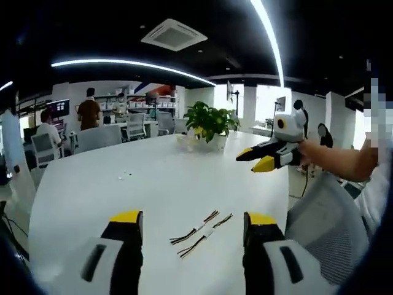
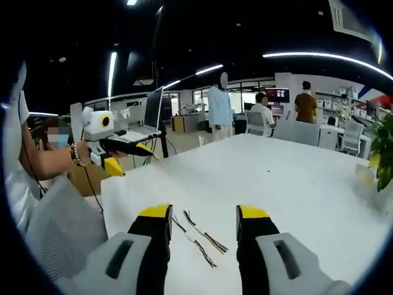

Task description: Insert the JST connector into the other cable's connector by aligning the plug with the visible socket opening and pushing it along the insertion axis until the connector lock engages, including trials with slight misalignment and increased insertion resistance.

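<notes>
1. Lying on the white table [image 1: 92,184] are two thin cables [image 1: 201,232], side by side and not joined yet. In the left gripper view they sit just ahead of that view's own jaws, in line with the gap between them.

2. Each cable runs long and slanted there, from low on the left to higher on the right. Their small connectors [image 1: 207,232] look like pale bits near the middle, but they are too tiny to be sure which end is the plug and which is the socket.

3. In the right gripper view the same two cables [image 2: 198,236] also lie just ahead of the gap between that view's jaws, slanting the other way.

4. The left gripper [image 1: 194,226] is wide apart and holds nothing. The right gripper [image 2: 204,220] is also wide apart and holds nothing.

5. Both grippers hang above the table, not touching the cables. I think each one is about as near as the other, so either could go down first.

6. My guess is the next move is to drop down and pinch one cable near its connector, across its long line.

7. Counting: two cables, two grippers, one table.

8. Farther off there is one potted plant [image 1: 210,125] at the far end of the table, another handheld gripper [image 1: 270,155] held by a person across the table, office chairs [image 1: 98,136], and a few people [image 1: 89,110] standing at the back.
</notes>
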Motion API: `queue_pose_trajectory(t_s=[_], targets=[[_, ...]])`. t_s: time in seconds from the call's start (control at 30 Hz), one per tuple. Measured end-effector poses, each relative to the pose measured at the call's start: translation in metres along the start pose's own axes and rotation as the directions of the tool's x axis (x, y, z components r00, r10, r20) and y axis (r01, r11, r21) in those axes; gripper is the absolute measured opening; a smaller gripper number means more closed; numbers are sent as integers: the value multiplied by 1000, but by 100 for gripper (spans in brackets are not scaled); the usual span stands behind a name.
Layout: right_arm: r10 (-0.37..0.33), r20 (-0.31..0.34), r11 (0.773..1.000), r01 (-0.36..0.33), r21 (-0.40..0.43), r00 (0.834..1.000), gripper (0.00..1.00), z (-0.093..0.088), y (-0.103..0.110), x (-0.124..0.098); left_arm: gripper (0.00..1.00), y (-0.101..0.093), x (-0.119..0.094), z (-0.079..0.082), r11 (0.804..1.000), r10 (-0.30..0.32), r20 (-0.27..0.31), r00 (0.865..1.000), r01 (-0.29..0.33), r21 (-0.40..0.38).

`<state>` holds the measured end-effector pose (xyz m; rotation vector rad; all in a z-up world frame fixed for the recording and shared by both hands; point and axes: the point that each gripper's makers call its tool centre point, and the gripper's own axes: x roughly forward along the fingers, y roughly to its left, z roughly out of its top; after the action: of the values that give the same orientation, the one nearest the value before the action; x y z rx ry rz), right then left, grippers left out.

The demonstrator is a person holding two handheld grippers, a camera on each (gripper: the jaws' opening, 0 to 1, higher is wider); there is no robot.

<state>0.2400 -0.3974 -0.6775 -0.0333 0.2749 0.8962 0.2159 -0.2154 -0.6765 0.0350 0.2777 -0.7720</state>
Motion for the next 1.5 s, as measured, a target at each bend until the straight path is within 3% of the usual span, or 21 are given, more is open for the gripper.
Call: queue_pose_trajectory(t_s=[0.27, 0.43, 0.5, 0.53, 0.83, 0.9, 1.1, 1.17, 1.23, 1.4, 1.5], targets=[[-104, 10, 995, 104, -1, 995, 56, 7, -7, -35, 67, 5, -29, 11, 995, 83, 55, 995, -79, -68], [-129, -1, 991, 129, 17, 992, 61, -6, -6, -51, 70, 16, -48, 9, 988, 143, 83, 986, -138, -64], [-146, -2, 989, 146, 20, 989, 64, -12, -2, -57, 74, 10, -52, 16, 988, 136, 153, 979, -124, -88], [-150, -6, 989, 150, 12, 989, 65, -15, 0, -59, 75, 9, -55, 14, 988, 139, 158, 978, -126, -90], [-201, -49, 980, 200, -27, 978, 66, -30, 11, -78, 77, -8, -69, -8, 980, 191, 101, 976, -184, -74], [-209, -65, 978, 207, -38, 976, 66, -35, 14, -81, 80, -13, -73, -29, 976, 196, 17, 980, -194, -98], [-243, -74, 970, 241, -33, 967, 65, -51, 19, -95, 90, -25, -84, -41, 962, 234, 51, 971, -224, -155], [-269, -75, 963, 268, -13, 960, 66, -56, 17, -98, 94, -28, -87, -44, 962, 246, 61, 967, -236, -138], [-318, -81, 948, 320, 5, 945, 67, -61, 12, -102, 99, -24, -90, -43, 956, 283, 88, 955, -274, -105], [-365, -76, 926, 370, 72, 928, 80, -70, 8, -102, 99, -22, -88, -63, 950, 277, 21, 961, -271, -158], [-384, -93, 916, 392, 89, 918, 78, -80, 7, -101, 99, -24, -83, -71, 955, 261, 7, 965, -257, -148]])
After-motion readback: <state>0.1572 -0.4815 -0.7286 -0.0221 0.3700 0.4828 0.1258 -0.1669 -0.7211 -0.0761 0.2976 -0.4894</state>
